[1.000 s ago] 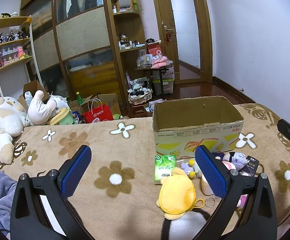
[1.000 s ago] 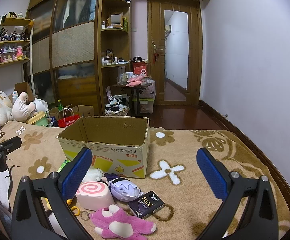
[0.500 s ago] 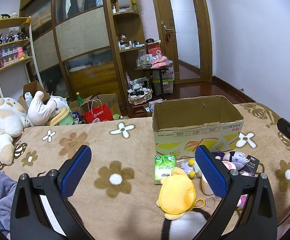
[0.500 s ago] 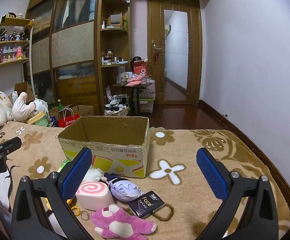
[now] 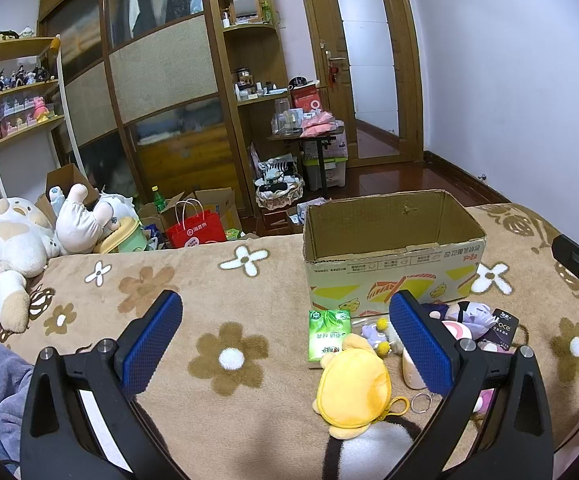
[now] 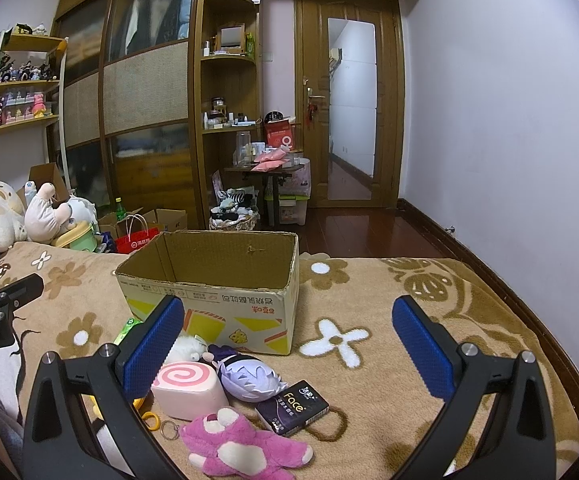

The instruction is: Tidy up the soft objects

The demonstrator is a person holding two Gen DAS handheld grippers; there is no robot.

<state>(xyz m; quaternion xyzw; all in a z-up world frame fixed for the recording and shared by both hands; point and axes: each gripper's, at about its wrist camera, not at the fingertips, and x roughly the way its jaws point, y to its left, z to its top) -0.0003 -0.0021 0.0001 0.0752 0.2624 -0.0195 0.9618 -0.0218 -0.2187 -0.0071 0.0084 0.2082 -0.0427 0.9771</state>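
An open, empty cardboard box (image 5: 393, 256) (image 6: 213, 292) stands on the flowered blanket. In front of it lie a yellow plush (image 5: 353, 388), a pink swirl-roll squishy (image 6: 187, 388), a purple-haired doll (image 6: 249, 378), a pink bear plush (image 6: 241, 448) and a small white plush (image 6: 185, 350). My left gripper (image 5: 285, 344) is open above the blanket, left of the yellow plush, holding nothing. My right gripper (image 6: 289, 348) is open too, its left finger over the squishy, nothing between its fingers.
A green tissue pack (image 5: 327, 334) and a black "Face" packet (image 6: 291, 408) lie among the toys, with key rings (image 6: 169, 428). Big plush toys (image 5: 9, 240) sit at the blanket's far left. Beyond the bed are a red bag (image 5: 195, 232), cartons and wardrobes.
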